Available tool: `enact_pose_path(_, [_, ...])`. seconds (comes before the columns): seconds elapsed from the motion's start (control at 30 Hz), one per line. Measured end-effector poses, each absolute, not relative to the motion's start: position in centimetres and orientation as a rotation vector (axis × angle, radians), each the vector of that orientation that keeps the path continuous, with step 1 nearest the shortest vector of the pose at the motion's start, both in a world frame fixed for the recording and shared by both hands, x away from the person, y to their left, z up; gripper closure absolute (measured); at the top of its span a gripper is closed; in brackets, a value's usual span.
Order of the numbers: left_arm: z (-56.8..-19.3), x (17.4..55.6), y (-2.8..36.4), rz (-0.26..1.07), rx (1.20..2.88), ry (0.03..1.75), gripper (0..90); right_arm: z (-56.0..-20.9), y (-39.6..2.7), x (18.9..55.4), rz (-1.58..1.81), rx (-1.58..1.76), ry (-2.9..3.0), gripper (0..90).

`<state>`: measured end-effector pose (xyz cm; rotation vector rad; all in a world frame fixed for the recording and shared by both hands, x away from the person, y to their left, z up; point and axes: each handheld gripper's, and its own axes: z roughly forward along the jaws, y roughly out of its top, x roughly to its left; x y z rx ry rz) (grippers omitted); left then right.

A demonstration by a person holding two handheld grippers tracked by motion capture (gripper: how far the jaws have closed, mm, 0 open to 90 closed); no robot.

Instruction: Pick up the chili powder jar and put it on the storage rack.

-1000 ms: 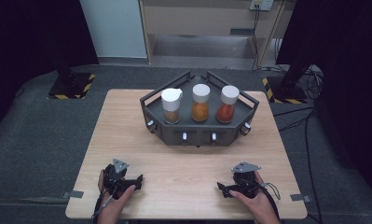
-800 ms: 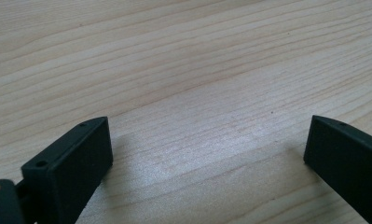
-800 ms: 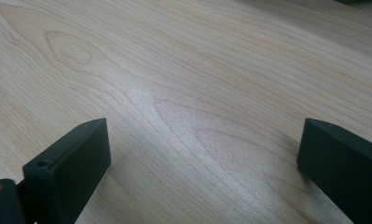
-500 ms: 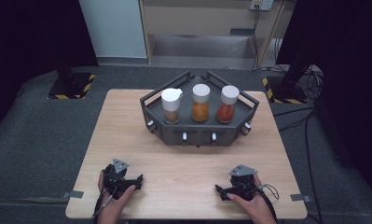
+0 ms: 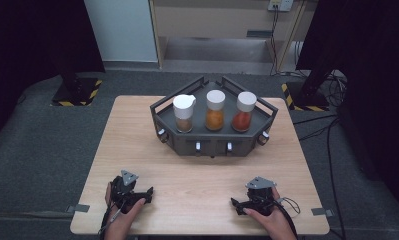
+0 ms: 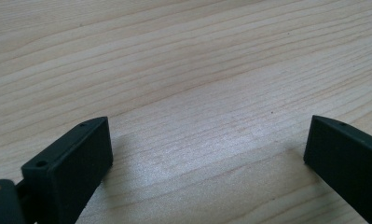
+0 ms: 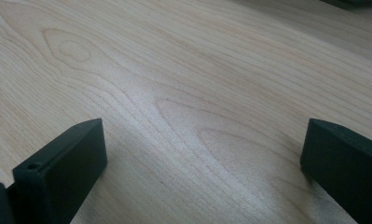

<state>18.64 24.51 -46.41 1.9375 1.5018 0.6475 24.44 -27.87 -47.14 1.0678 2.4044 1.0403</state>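
Right claw (image 5: 238, 205) has crept a little toward 6 o'clock since a second ago, its jaws having just been opening with nothing between them; left claw (image 5: 146, 191) has not shifted.

Both claws rest low on the bench (image 5: 202, 175), left at about 7 o'clock and right at about 5 o'clock, each held in a hand at the near edge. Seen from each gripper view, both are spread wide over bare wood, pinching nothing. Well apart from them, toward 12 o'clock, a dark tray (image 5: 214, 145) stands on the bench with three white-capped jars in a row: a brown one (image 5: 183, 115) at its left, an orange one (image 5: 215, 111) in the middle, a red one (image 5: 244, 112) at its right.
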Motion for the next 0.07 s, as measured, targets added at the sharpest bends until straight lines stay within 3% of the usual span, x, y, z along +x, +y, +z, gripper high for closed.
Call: enact_pose_path(0.07, [-46.42,18.64,24.51,0.648,1.937,1.502,0.0,-47.14,-27.87,24.45,1.04,1.068,2.404,0.3])
